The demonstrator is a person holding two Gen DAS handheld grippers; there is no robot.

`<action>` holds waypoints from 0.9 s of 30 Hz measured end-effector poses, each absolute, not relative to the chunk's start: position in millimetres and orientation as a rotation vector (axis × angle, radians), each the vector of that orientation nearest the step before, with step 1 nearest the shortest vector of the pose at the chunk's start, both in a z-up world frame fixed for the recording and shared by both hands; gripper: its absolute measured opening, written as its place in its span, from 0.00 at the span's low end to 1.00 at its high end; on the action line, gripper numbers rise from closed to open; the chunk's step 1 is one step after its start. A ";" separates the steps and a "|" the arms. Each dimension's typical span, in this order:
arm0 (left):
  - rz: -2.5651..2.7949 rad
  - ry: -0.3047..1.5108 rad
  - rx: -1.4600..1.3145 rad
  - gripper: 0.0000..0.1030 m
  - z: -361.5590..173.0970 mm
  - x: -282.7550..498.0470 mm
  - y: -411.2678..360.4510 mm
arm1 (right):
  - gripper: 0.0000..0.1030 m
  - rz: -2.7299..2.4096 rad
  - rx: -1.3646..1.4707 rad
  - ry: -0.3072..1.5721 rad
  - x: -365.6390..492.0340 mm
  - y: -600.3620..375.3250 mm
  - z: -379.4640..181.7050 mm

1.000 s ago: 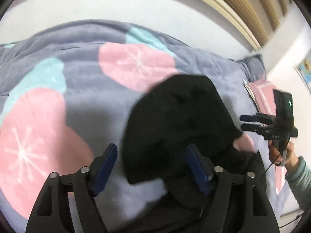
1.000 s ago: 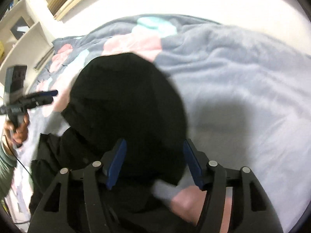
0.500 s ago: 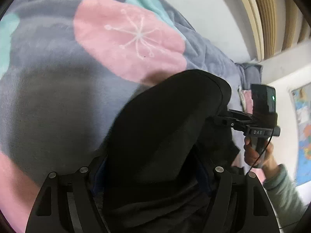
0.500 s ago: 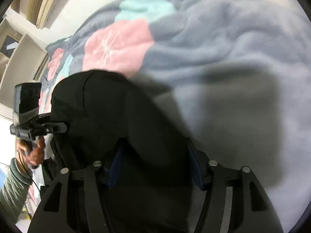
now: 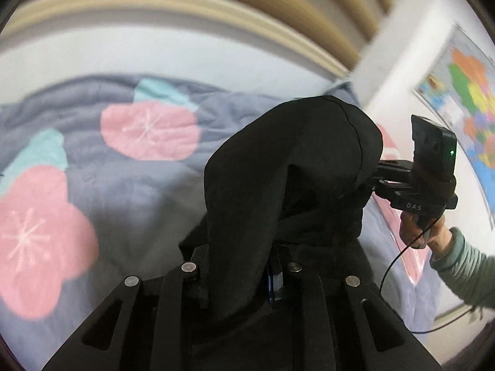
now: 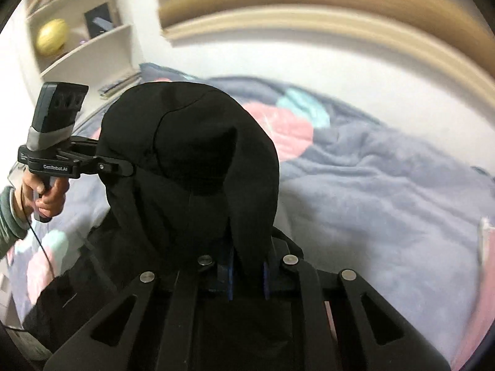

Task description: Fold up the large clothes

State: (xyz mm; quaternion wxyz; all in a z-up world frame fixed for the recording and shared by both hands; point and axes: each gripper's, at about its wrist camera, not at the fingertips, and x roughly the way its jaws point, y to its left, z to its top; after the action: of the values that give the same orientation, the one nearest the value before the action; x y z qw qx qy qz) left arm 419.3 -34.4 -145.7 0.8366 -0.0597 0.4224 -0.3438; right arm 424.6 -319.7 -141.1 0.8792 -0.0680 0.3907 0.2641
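1. The left gripper point(image 5: 239, 281) is clamped on a fold of the black garment point(image 5: 290, 167); its jaws are drawn close together with the cloth pinched between them.
2. The right gripper point(image 6: 246, 273) is likewise clamped on the black garment point(image 6: 188, 167); a band of fabric passes between its blue pads point(image 6: 230, 273), which stand narrowly apart around the cloth.
3. The garment is held raised above the bed, bulging upward between the two grippers and hanging down in front of each camera. Its lower part trails toward the quilt point(image 5: 102, 191) below.
4. In the left wrist view, the right gripper point(image 5: 379, 174) enters the garment's far edge from the right side; the fingertips are hidden by cloth. The hand point(image 5: 420, 232) holds its grip.
5. In the right wrist view, the left gripper point(image 6: 123, 167) reaches the garment from the left side, held by a hand point(image 6: 45, 194).
6. The quilt is grey-blue with pink and teal flower shapes point(image 6: 287, 130).
7. A white shelf unit point(image 6: 83, 46) stands behind the bed; a coloured wall map point(image 5: 464, 99) hangs at the other side.
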 end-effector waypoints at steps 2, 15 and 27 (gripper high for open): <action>-0.718 0.871 -0.087 0.22 -128.8 374.7 -36.9 | 0.15 0.526 -0.168 0.779 379.0 -314.9 -127.2; -0.476 1.234 0.041 0.26 -239.4 172.4 -29.2 | 0.28 0.340 -0.128 1.071 207.0 -311.1 -201.0; -0.541 0.994 -0.183 0.37 -104.7 202.0 1.5 | 0.52 0.330 0.124 0.972 229.6 -317.8 -105.6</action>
State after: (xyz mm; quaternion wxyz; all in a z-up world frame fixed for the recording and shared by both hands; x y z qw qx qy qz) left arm 202.0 1.5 -104.7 0.8401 -0.0864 0.4704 -0.2560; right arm 229.6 -317.8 -105.6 0.8693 0.0593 0.4646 0.1579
